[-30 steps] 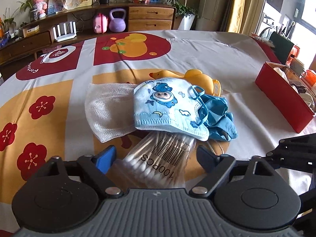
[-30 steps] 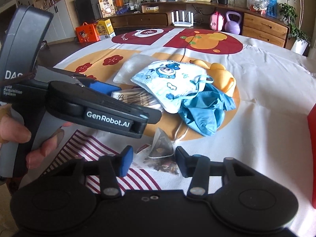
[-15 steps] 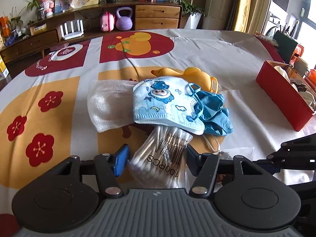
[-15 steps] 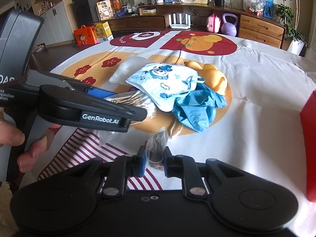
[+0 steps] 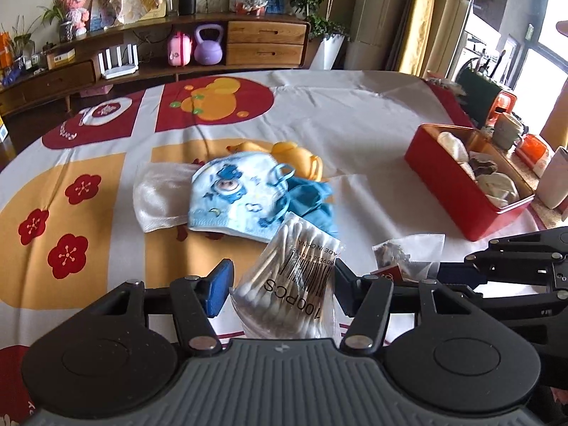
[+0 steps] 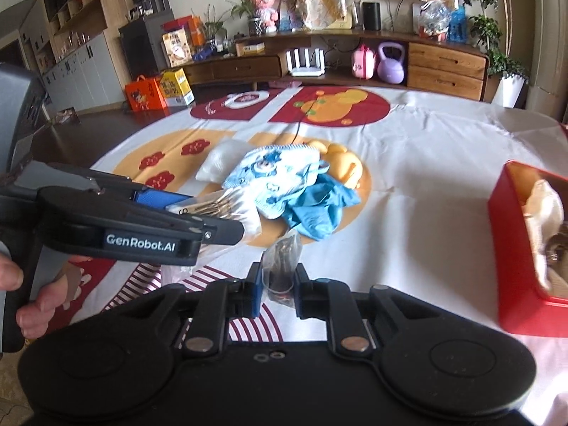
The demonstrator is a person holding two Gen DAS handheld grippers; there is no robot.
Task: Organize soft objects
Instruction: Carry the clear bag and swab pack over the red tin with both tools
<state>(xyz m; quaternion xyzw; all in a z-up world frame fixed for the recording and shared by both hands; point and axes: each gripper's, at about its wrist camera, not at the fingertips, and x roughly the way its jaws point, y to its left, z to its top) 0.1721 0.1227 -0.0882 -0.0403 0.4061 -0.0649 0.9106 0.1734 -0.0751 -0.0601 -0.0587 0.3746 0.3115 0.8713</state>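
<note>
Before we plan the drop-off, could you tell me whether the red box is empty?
No, the red box already holds several pale, crumpled soft items.

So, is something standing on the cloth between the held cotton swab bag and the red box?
Nothing visible does: from the clear cotton swab bag to the red rectangular box, only bare white tablecloth lies.

Left tool (image 5: 280,289) clamped, tilted down; right tool (image 6: 277,285) likewise.

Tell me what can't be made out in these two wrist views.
- Small clear packet: dark contents blurred in the right wrist view.
- Red box: cut off by the right edge there; contents partly shown.
- Yellow duck toy: mostly covered by the child's face mask, left wrist view.
</note>
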